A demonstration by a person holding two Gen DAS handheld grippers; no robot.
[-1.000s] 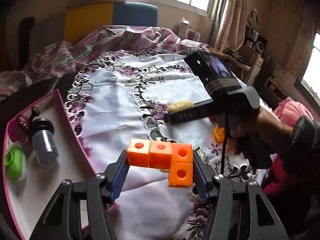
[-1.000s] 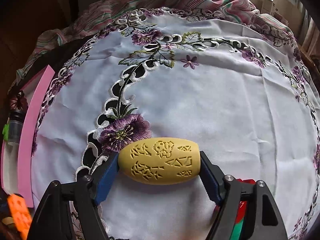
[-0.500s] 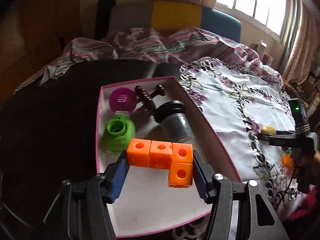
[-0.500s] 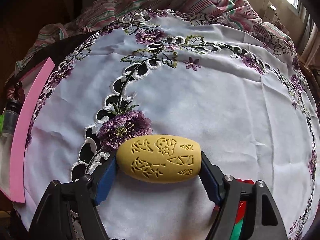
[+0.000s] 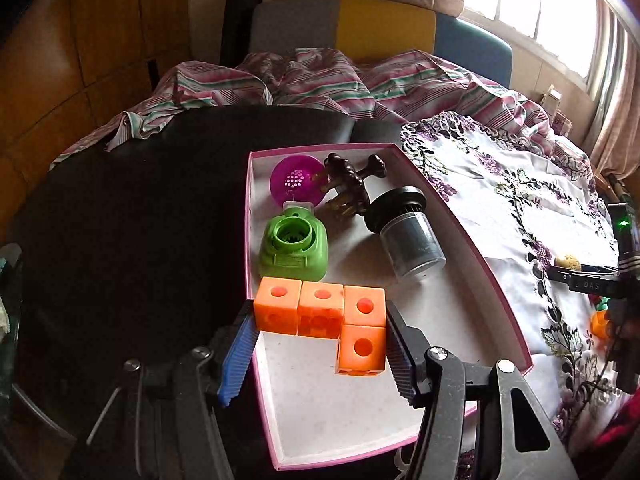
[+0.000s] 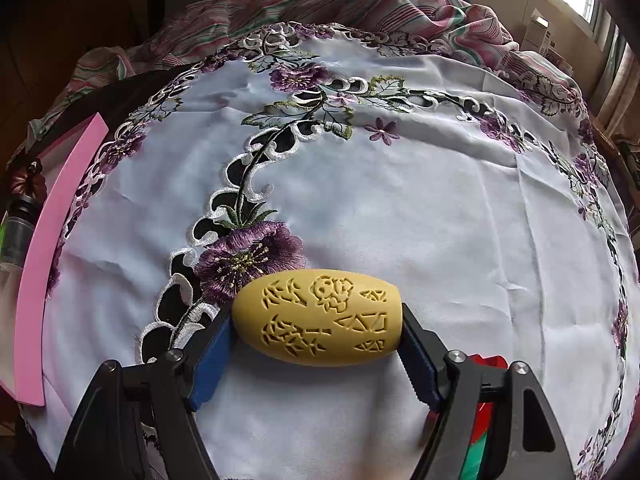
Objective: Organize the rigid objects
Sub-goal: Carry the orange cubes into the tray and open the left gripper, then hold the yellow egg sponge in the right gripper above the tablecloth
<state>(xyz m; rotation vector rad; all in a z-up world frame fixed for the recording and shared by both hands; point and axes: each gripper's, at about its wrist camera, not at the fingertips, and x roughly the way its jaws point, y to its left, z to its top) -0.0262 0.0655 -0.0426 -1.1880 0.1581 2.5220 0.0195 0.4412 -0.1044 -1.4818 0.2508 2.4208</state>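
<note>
Now orange block piece [image 5: 338,320] clamped between left jaws; yellow barrel [image 6: 318,316] between right.

surface: table [image 5: 120,216], dark top, left of frame | on it: embroidered white cloth [image 6: 400,208] (purple flowers) centre-right; pink-rimmed tray [image 5: 460,220] at cloth's left edge; striped fabric [image 5: 320,80] bunched at upper frame

The right gripper [image 6: 316,354] clamps a yellow barrel-shaped carved piece [image 6: 318,322] endwise between its two blue-padded fingers [image 6: 210,356]. Beneath it lies a white tablecloth embroidered with purple flowers [image 6: 360,208], one large blossom just behind the piece. At the far left runs the pink rim of a tray [image 6: 44,248]; a clear jar with a dark cap [image 6: 18,224] lies behind it.
</note>
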